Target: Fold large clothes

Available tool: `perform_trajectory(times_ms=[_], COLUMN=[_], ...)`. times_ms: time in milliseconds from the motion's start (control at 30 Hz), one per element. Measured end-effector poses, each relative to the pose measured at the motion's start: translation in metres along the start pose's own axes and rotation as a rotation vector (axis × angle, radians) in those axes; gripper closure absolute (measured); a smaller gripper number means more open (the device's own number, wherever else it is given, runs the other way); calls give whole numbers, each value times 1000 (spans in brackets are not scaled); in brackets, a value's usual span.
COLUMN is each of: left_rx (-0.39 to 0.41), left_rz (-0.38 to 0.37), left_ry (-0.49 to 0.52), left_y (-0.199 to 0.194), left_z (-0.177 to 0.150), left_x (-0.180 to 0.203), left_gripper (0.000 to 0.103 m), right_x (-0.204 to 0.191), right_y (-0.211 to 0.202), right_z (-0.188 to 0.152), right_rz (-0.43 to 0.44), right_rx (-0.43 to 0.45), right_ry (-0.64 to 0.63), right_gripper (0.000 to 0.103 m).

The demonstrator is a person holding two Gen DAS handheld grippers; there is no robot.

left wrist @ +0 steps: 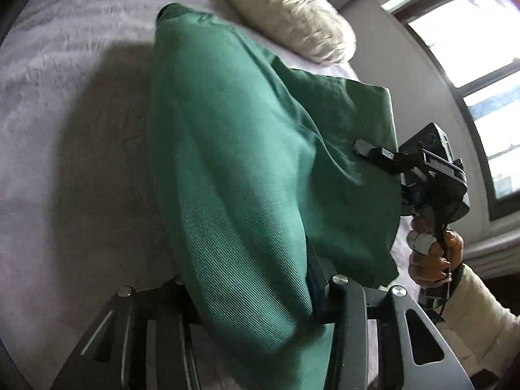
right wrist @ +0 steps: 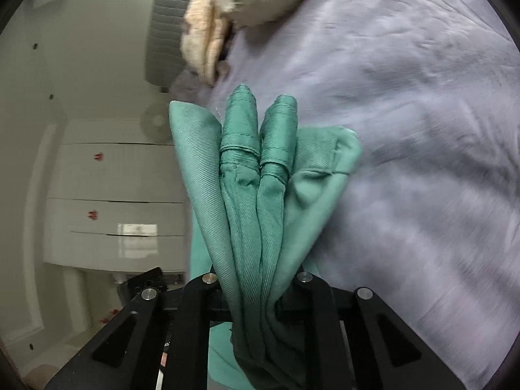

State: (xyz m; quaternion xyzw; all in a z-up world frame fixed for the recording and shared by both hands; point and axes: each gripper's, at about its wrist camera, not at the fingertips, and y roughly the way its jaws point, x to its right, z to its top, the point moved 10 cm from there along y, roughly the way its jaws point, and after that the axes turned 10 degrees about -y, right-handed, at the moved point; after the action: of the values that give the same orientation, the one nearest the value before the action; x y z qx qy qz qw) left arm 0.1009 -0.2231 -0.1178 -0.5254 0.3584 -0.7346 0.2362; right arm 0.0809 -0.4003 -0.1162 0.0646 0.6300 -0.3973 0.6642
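Garment: green cloth (left wrist: 234,169) stretched above the lavender bed (left wrist: 74,130).
Left gripper (left wrist: 247,295): jaws clamped on its bunched edge.
Right gripper (right wrist: 256,295): jaws clamped on gathered folds.
Pillow (left wrist: 292,16): beyond the cloth.

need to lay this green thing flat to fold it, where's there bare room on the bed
Widest bare patch: the lilac bedspread left of the green garment, running up toward the bed's head. Crowded: the cream pillow and tan bedding at the head, and the window side, where the right gripper grips the cloth. The left gripper clamps its near edge.
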Motion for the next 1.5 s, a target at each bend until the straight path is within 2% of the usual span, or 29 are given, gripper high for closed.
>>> perform_trajectory(times_ms=[133,233,300,467,567,633,700,800,867,933,1033,1100,1133,1167,1300,1367,1433,1467,1500], left_rx=[6,-12,-34,-77,-95,-117,-155,-147,-138,-137,-91,-36,6,30,66,49,52,62,66], left_rz=[-24,-25,-5,69,117,151,167,153,150,146,171,191,201,207,289,341,367,391,400], left_ry=[28,38,42,11,-18,-40,-104,-142,-117,-99,-48,-34,-43,-50,-24,-2,8,15,18], left_y=[-42,-68,-86,-123,-125,-116,-103,-107,-125,-137,-159,-170,-174,-176,-163,-133,-122,-116,-115], left_z=[-12,-25,-39,-81,-101,-114,-127,-131,-132,-130,-122,-110,-98,-91,-76,-77,-77,-77,-78], left_x=[1,-7,-20,-67,-101,-123,-146,-154,-156,-156,-156,-158,-157,-158,-172,-175,-179,-181,-182], left_gripper=[58,58,58,58,58,57,53,52,52,52,52,52,52,52,52,52,42,36,36], right_x=[-39,-67,-79,-104,-103,-96,-84,-83,-91,-96,-89,-78,-74,-71,-66,-40,-12,-1,3], right_y=[0,8,15,63,98,123,146,157,154,145,137,138,142,142,135,128,120,123,123], right_z=[-14,-38,-54,-110,-143,-161,-170,-167,-162,-152,-137,-129,-124,-122,-114,-123,-136,-139,-142], right_rz=[32,51,58,80,94,62,10,-70,-120,-148,-165,-160,-184,-210,-273,-336,-355,-336,-308], right_rx=[22,12,-1,-53,-76,-104,-136,-149,-161,-136,-97,-86,-85,-85,-49,-49,-46,-42,-39], right_ry=[-10,-11,-4,33,77,84,106,77,16,-24,12,50,53,44,-17,-1,52,89,117], right_gripper=[86,86,86,86,86,86,86,78,48,34,34,35,52,84,87,87,87,87,87])
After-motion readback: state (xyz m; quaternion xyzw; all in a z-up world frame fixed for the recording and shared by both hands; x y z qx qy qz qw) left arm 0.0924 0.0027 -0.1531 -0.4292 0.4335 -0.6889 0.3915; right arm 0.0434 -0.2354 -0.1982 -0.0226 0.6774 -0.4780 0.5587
